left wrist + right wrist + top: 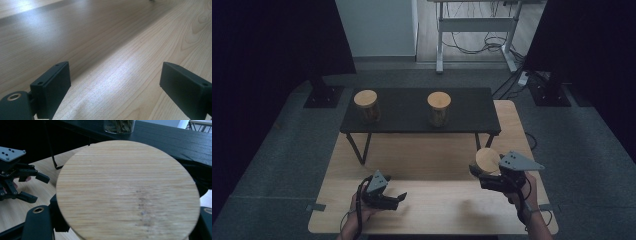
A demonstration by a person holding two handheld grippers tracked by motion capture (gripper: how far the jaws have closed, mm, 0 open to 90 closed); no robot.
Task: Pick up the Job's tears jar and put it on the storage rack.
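Right gripper view shows the right gripper (125,225) clamped on a jar's wooden lid (127,190), probably breakable, so hold its sides; left gripper (384,192) stands wide apart.

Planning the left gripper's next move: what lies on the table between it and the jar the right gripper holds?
Nothing: in the high view, bare light wood table runs from the open left gripper to the wooden-lidded jar clamped in the right gripper.

Your lid (127,192): pale bamboo, fine straight grain, few dark specks. Table (120,75) light wood, wavy grain. Shelf (412,107) matte black. Both grippers (384,197) (492,177) black, grey plates.
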